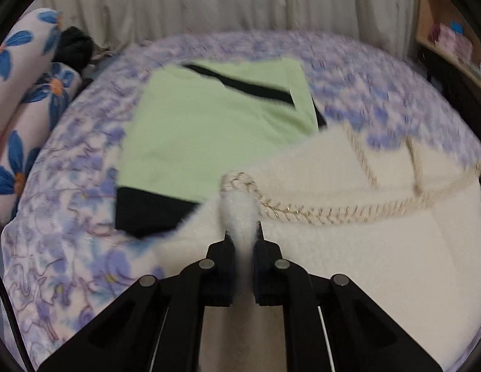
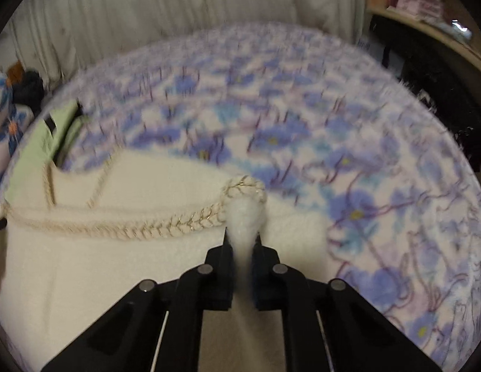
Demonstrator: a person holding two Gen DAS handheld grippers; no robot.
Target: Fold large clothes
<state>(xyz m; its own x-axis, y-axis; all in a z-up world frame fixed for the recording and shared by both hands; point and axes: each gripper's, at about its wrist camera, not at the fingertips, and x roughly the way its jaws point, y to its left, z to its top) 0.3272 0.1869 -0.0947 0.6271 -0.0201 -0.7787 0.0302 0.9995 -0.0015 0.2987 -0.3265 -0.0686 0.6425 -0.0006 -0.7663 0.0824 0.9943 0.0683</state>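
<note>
Both claws are clamped on the same cream garment [image 1: 349,248]: the left claw [image 1: 243,235] pinches a fluffy tuft of its braided edge [image 1: 302,212] between its jaws, and the right claw [image 2: 243,235] does the same at the other end of that braid. Each has taken one corner of the edge, which reads as the start of a fold: with two corners held, the edge can be lifted and carried over the body of the cloth evenly. The garment lies spread on the flowered bedspread [image 2: 349,161], directly under and ahead of both claws. Beyond the left claw, slightly to its left, a green and black piece [image 1: 209,117] lies flat and already looks folded, touching the cream cloth's far edge. No box or basket shows; a shelf [image 2: 426,9] far off to the right claw's right holds some blurred pinkish things
</note>
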